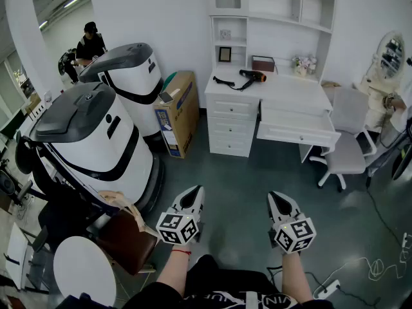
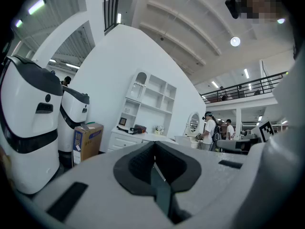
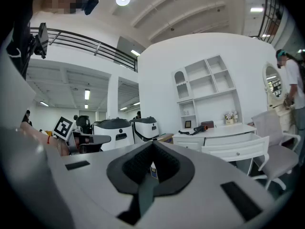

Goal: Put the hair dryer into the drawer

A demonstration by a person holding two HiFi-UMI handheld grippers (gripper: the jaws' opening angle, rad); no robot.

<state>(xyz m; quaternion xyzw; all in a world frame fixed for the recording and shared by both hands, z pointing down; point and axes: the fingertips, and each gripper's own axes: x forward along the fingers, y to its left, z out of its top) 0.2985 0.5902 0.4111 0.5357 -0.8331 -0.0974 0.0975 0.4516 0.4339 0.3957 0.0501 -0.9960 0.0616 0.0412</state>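
The left hand-held gripper [image 1: 195,193] and the right hand-held gripper [image 1: 278,198] are held out level above the dark floor [image 1: 244,169]. They sit side by side with a gap between them, and both point toward the white table [image 1: 290,94] across the room. Each has its jaws pressed together with nothing between them. In both gripper views the dark pads meet along a single seam. Neither gripper touches anything.

The hair dryer [image 1: 252,76], black with an orange end, lies on the table top near its back edge, on the left half. Its black cord [image 1: 225,81] trails off to the left. It is well apart from both grippers. The drawer [image 1: 295,118] under the right part of the table top stands pulled out, its white inside open to view from above. To its left, a stack of closed drawers [image 1: 232,124] fills the table's left pedestal.

A brown box [image 1: 262,63] and a small bunch of flowers [image 1: 304,64] stand at the back of the table, to the right of the hair dryer. A white shelf unit [image 1: 277,5] rises above the table. A white chair [image 1: 347,143] stands just right of the open drawer. Left of the table a cardboard box [image 1: 177,111] stands on the floor. Beyond it are two large white and grey machines [image 1: 96,137], one behind the other.
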